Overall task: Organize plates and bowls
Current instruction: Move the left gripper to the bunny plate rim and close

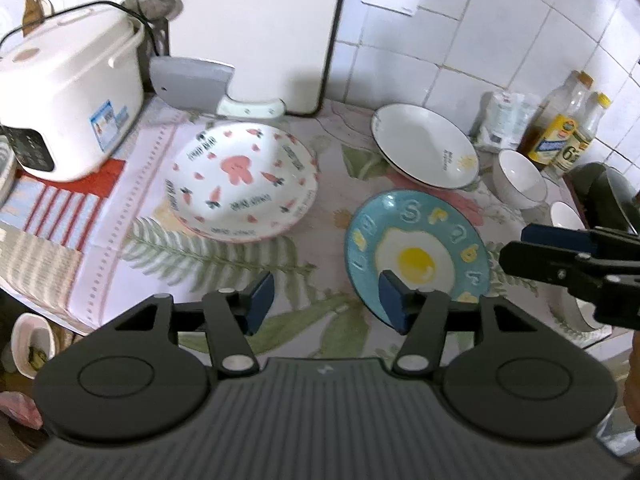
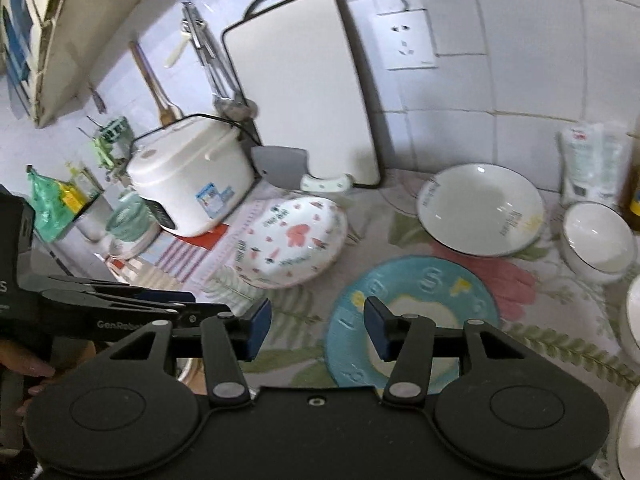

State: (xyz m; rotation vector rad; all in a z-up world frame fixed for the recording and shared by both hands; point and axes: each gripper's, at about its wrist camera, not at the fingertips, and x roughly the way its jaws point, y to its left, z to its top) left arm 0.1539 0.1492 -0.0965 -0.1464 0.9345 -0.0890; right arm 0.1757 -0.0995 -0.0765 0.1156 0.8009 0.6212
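Both claws stand part-way open above the floral, leaf-printed cloth covering the counter (image 1: 224, 252), and nothing sits between their blue pads. Seen from its own camera, the left gripper (image 1: 326, 304) hangs over the cloth with its right pad in front of the near rim of the round blue plate painted with a fried egg (image 1: 418, 248); whether the pad touches it cannot be told. The right gripper (image 2: 318, 328) likewise hangs over that blue plate, its right pad in front of the white egg patch. From the blue plate, the round white plate with pink rabbit and carrot pattern (image 1: 244, 184) lies at about ten o'clock, apart from it, and the white deep plate with a dark rim (image 1: 426, 146) lies at twelve o'clock, just beyond it. A small white bowl with a thin dark band (image 1: 518, 178) sits at two o'clock, near the yellow-capped bottles (image 1: 568, 136). At the far left, about nine to ten o'clock, stands a white rice cooker (image 1: 76, 108), with a white cutting board edged in black (image 1: 256, 28) upright against the tiled wall behind the rabbit plate.
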